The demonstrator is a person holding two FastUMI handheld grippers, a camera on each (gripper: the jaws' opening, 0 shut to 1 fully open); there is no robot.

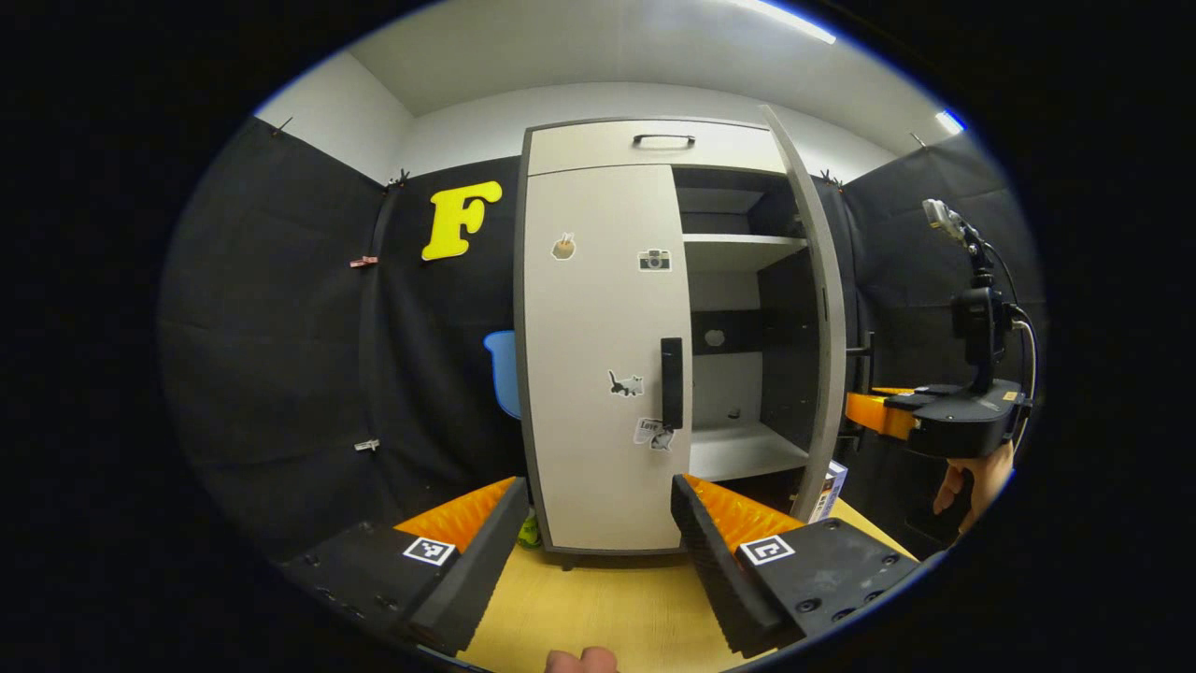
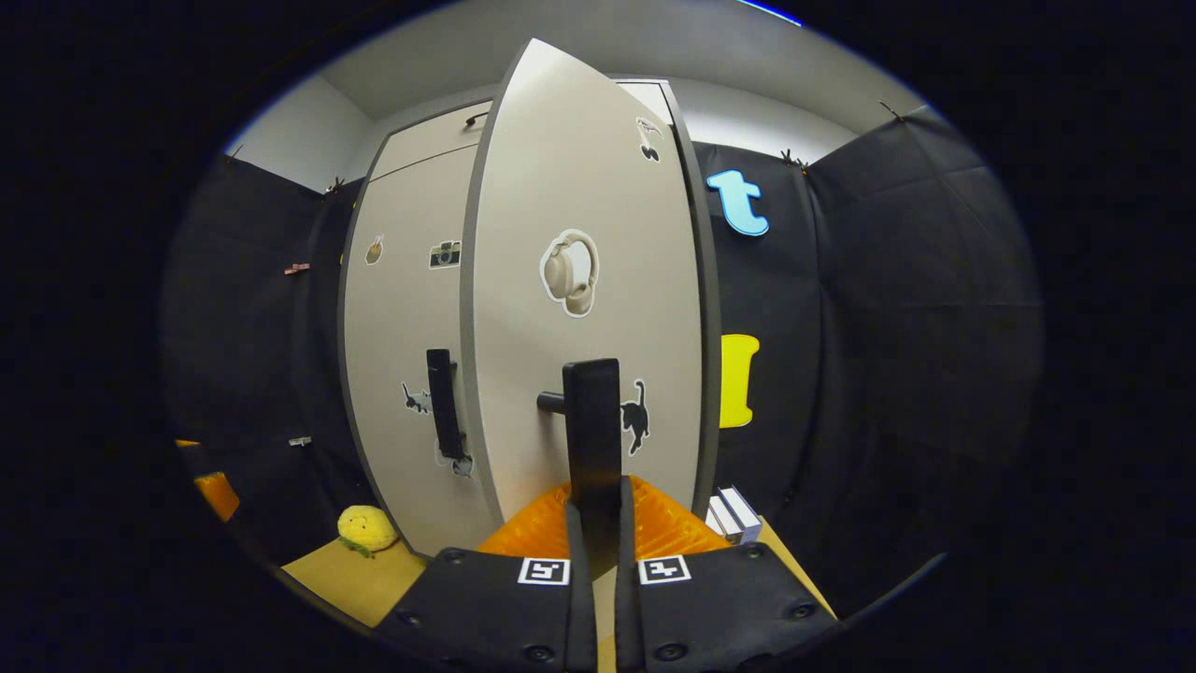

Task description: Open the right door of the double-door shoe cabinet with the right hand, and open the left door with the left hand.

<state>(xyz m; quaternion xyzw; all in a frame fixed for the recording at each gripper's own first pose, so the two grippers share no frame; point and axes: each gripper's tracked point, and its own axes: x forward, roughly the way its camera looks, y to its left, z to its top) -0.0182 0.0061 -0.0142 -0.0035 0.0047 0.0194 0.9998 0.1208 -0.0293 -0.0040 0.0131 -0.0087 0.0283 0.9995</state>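
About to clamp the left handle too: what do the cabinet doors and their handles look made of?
The left door and right door look like matte, off-white laminated board, flat with thin grey edging, stickers lying smooth. The left handle and right handle are black bars with a dull sheen, plastic or coated metal; I cannot tell which.

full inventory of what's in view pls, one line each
cabinet: 1, pale grey, standing on the table
left door: 1, pale grey with stickers, shut
right door: 1, pale grey with stickers, swung open
door handles: 2, black, one on the left door, one on the right door
drawer handle: 1, black, top of cabinet
shelves: 2 visible, white, inside
table: 1, light wood
plush toy: 1, yellow, on the table left of the cabinet
small boxes: 2, white, by the cabinet's right side
left tool: open, before the left door
right tool: shut on right door handle
hand: holding right tool
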